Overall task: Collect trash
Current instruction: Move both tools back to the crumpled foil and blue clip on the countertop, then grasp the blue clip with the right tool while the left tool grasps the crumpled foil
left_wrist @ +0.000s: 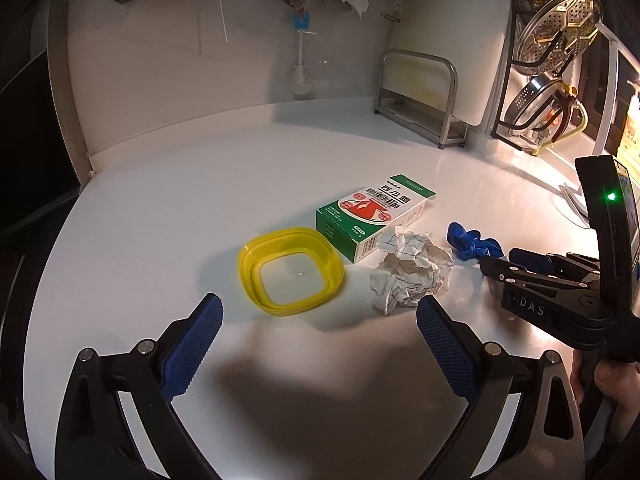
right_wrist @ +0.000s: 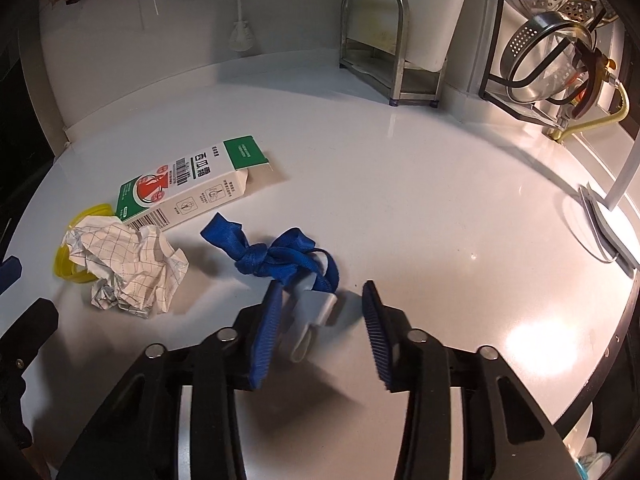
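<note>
The left gripper [left_wrist: 318, 322] hangs low over the white table [left_wrist: 160, 220] with its blue-padded jaws spread wide and nothing between them. Just ahead of it, a little toward its left finger, sits a yellow plastic lid [left_wrist: 291, 271] flat on the table. Ahead and slightly right of that lies a green and white carton [left_wrist: 374, 216] on its side, one end flap open. A crumpled ball of grid-printed paper [left_wrist: 412, 270] rests just ahead of the left gripper's right finger, touching or nearly touching the carton's near corner.

Farther right, the right gripper [right_wrist: 320, 312] is also spread open, gripping nothing. A knotted blue strap [right_wrist: 276, 258] lies just beyond its left finger, and the white plastic clip [right_wrist: 314, 308] at the strap's end sits between the two fingers, close to the left pad, not pinched. From this gripper the paper ball, carton and lid all lie off to its left. A metal rack [right_wrist: 394, 48] stands well ahead by the wall, with wire-held strainers [right_wrist: 536, 60] off to the right.
</note>
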### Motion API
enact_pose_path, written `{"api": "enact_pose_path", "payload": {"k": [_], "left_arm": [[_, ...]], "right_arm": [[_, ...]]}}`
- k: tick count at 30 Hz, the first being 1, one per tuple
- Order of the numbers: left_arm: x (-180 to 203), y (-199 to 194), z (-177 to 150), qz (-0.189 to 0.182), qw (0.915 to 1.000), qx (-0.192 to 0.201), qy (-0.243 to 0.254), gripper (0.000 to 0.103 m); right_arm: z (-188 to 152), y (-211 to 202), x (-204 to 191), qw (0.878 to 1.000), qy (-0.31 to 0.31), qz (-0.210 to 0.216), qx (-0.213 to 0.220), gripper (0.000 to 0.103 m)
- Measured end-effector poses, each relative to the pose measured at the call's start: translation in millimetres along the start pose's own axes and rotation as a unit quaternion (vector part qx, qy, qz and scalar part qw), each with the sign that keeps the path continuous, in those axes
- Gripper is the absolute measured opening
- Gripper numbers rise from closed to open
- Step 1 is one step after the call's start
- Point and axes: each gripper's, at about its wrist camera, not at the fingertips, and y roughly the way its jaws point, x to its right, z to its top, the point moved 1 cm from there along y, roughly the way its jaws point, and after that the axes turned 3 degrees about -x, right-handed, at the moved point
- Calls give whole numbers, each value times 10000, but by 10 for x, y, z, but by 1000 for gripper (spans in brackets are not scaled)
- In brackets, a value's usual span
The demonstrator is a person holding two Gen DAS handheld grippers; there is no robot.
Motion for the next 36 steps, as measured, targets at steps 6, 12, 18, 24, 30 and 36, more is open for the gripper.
{"api": "enact_pose_path", "payload": {"k": [6,12,18,24,30,36], "left_arm": [[137,-5,14,34,9999,-5,117,96],[292,-21,39,65,9997,87,198,96],[446,96,101,58,9999,-35,154,97],[572,290,176,290,9994,-122,112,97],[658,443,258,458,9987,-198,139,95],[728,517,245,412,9980,-359,312,42]], "right_arm": [[-25,-39,53,9993,164,329,34,22],[-20,-187,212,9977,429,401,341,22],[-24,-190,422,9945,799,571,355,22],[-15,-194,496,9917,963,765,369,22],[1,-196,484,9917,911,820,377,22],[0,-211,445,9922,827,848,399,22]]}}
